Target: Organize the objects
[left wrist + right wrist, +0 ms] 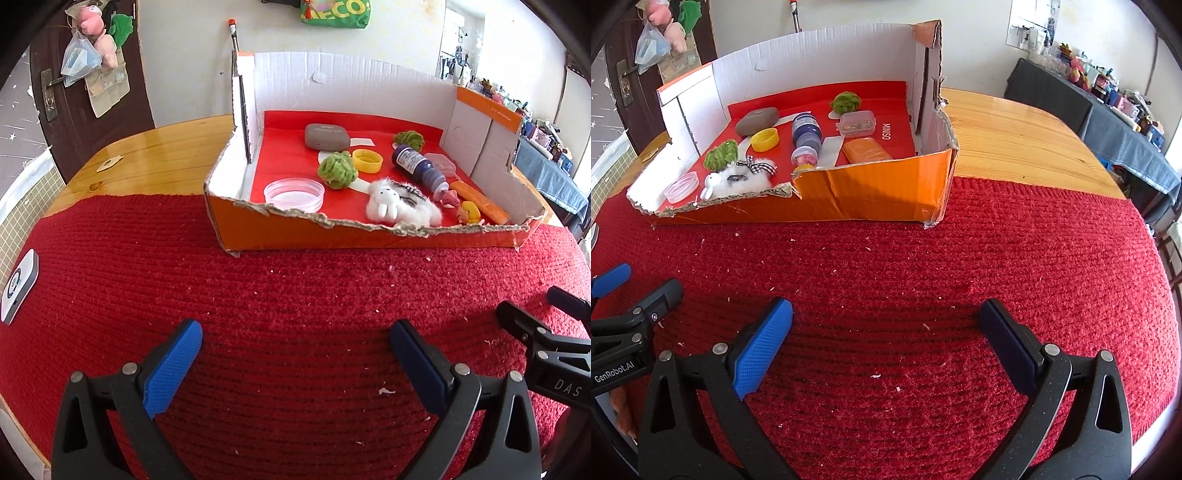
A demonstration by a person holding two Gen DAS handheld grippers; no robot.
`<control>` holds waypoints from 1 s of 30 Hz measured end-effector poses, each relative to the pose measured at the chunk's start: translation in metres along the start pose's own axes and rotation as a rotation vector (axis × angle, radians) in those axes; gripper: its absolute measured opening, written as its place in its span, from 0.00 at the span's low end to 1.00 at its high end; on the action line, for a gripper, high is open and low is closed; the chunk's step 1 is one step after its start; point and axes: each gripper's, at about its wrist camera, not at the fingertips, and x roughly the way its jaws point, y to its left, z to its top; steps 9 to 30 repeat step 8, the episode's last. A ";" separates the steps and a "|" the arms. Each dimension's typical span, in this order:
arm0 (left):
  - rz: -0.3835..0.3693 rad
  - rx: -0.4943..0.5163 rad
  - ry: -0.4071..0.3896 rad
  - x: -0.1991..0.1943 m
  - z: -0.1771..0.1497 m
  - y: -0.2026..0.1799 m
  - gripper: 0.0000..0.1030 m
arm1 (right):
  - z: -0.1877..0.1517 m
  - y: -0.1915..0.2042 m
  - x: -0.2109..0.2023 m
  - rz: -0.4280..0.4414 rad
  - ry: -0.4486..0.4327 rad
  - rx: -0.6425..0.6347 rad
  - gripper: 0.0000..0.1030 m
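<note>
Orange cardboard box (879, 192) with red floor on a ribbed crimson mat (923, 295).

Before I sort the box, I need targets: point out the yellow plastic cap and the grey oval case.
Yellow plastic cap (366, 160), left wrist view, inner face.
Grey oval case (757, 120), right wrist view, top.

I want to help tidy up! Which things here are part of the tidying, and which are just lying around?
Part of the tidying:
- cardboard box
- white fluffy bunny
- purple bottle
- yellow cap
- green pom-poms
- clear round lid
- grey case

Just lying around:
- white device on the mat's edge
- stuffed toys hanging on the door
- red mat
</note>
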 end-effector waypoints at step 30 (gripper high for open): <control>0.000 0.000 -0.004 0.000 -0.001 0.000 1.00 | 0.000 0.000 0.000 0.000 0.000 0.000 1.00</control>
